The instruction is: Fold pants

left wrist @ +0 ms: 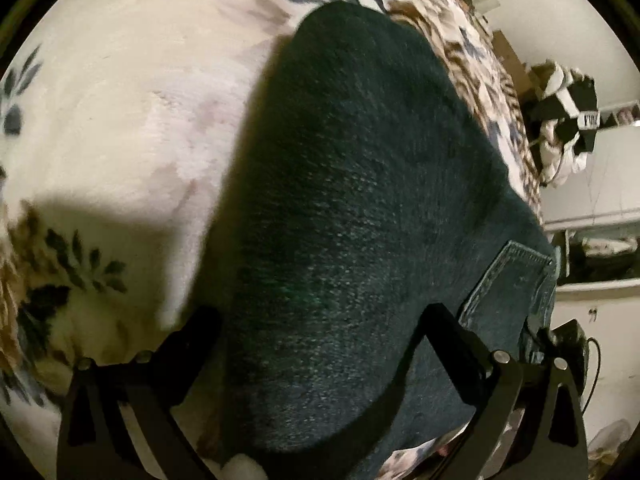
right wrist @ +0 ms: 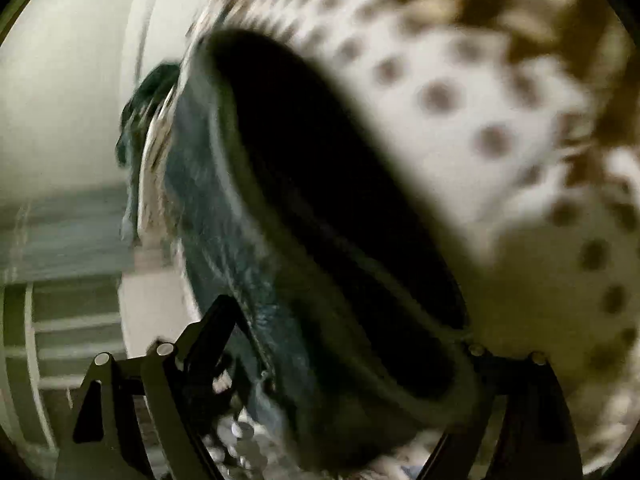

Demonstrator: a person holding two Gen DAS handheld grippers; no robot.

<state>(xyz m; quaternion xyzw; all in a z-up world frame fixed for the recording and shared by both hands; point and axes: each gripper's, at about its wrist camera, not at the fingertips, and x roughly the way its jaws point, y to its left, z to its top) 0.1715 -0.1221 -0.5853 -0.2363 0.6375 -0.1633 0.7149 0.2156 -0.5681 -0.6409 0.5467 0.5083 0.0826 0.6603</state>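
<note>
On the bed, much is hard to read: the right wrist view is blurred, and there the pants (right wrist: 304,216) hide the tip of one finger of the right claw (right wrist: 344,320). The pants are dark blue-green denim, lying on the flowered blanket (left wrist: 120,100). In the left wrist view a stitched back pocket (left wrist: 508,288) shows near the right finger, and the far end of the pants is rounded. The left claw (left wrist: 320,316) points steeply down with its fingers wide apart over the denim; I cannot tell if they touch it. The right claw also stands wide apart, with a thick fold of the pants between the fingers, not visibly pressed. Beyond the pants there lies a dotted cloth (right wrist: 460,100).
</note>
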